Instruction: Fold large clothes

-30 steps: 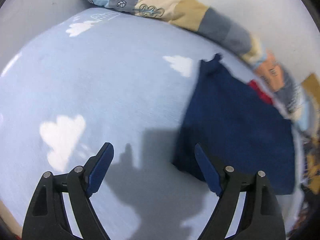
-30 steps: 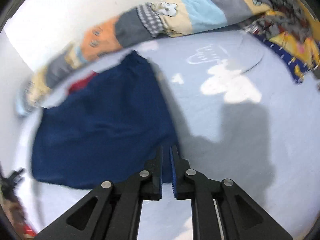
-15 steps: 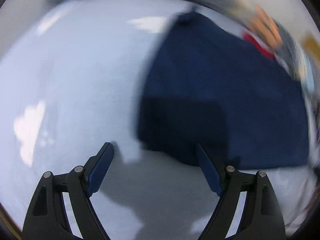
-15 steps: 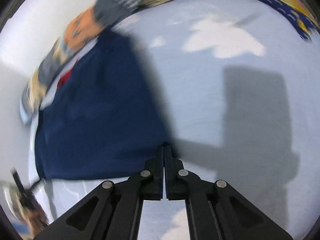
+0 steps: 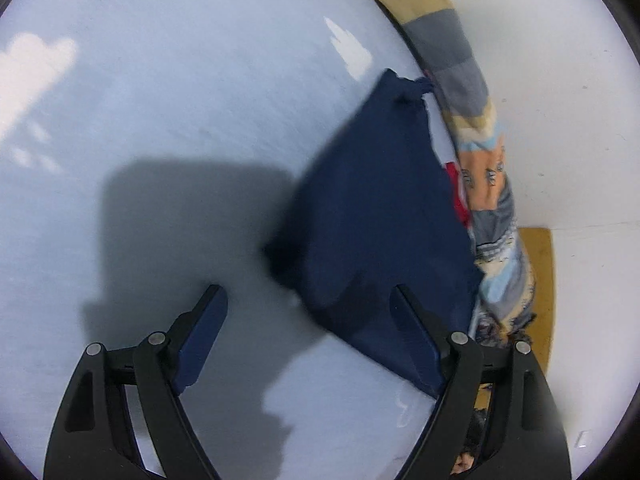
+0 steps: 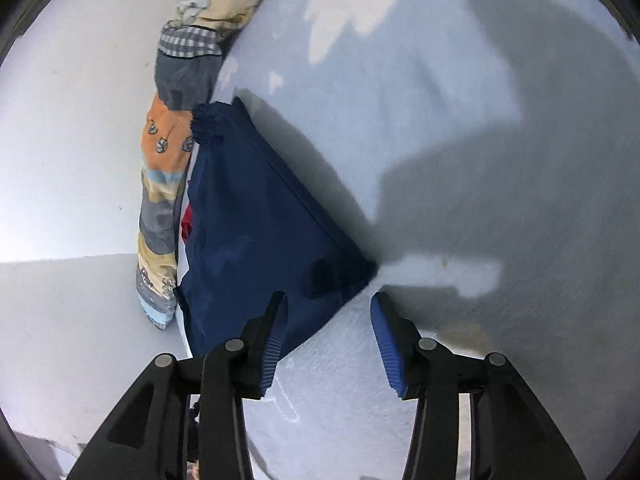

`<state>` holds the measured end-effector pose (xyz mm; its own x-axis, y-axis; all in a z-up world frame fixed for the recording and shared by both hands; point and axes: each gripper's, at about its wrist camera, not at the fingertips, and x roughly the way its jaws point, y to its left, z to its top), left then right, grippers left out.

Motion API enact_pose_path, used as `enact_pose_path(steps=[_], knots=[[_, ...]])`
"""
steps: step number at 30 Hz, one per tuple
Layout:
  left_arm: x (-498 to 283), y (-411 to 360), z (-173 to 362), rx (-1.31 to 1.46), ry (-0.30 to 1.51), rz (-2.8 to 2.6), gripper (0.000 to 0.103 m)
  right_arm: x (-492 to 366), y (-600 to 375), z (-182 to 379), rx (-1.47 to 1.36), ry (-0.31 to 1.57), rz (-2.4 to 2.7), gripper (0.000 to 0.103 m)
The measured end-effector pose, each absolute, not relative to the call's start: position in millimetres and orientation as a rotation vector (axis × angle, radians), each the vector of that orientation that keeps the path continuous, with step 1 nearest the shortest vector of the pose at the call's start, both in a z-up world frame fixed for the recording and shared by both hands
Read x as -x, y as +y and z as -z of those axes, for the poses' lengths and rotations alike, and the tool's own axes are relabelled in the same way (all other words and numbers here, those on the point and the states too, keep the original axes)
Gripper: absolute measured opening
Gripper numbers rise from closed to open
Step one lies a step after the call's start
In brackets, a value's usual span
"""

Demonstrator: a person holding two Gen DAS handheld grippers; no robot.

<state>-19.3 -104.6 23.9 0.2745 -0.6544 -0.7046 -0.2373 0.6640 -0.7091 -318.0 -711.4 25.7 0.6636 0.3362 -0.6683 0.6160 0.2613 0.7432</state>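
A folded navy blue garment (image 5: 372, 216) lies flat on the pale blue bed sheet (image 5: 180, 120), close to the wall. My left gripper (image 5: 308, 300) hangs open just above the garment's near corner, its right finger over the cloth. In the right wrist view the same navy garment (image 6: 256, 232) lies ahead and to the left. The jaws of my right gripper (image 6: 328, 306) are opening, with the garment's near corner just ahead of the gap and the pads pressing on nothing. A bit of red cloth (image 6: 186, 229) peeks out from under the garment's far edge.
A long patchwork bolster (image 5: 476, 148) runs along the white wall (image 5: 568, 100) behind the garment, also seen as the bolster (image 6: 168, 168) in the right wrist view. White cloud prints (image 6: 352, 4) dot the sheet. A yellowish board (image 5: 542, 280) stands by the wall.
Both grippers have dropped and rolled toward the navy garment, which now looks closer. The right gripper's jaws, shut before, now stand apart. The left stays wide open.
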Motion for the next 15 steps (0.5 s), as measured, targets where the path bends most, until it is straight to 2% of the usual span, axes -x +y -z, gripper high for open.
enact_pose_path(steps=[8, 10, 11, 12, 15], knots=[[-4, -122, -12, 0.951, 1.161, 0.358, 0.086, 289, -703, -4, -1.416, 0.74, 0.201, 0.048], [-8, -122, -11, 0.976, 1.108, 0.35, 0.081, 275, -701, -1, -1.384, 0.719, 0.185, 0.043], [-9, -122, -14, 0.953, 1.081, 0.326, 0.042, 270, -700, -2, -1.349, 0.713, 0.191, 0.027], [-11, -123, -13, 0.908, 1.093, 0.295, 0.015, 266, -700, -2, -1.335, 0.714, 0.183, 0.02], [-9, -128, -19, 0.815, 1.089, 0.27, 0.015, 259, -697, -11, -1.267, 0.734, 0.2, 0.016]])
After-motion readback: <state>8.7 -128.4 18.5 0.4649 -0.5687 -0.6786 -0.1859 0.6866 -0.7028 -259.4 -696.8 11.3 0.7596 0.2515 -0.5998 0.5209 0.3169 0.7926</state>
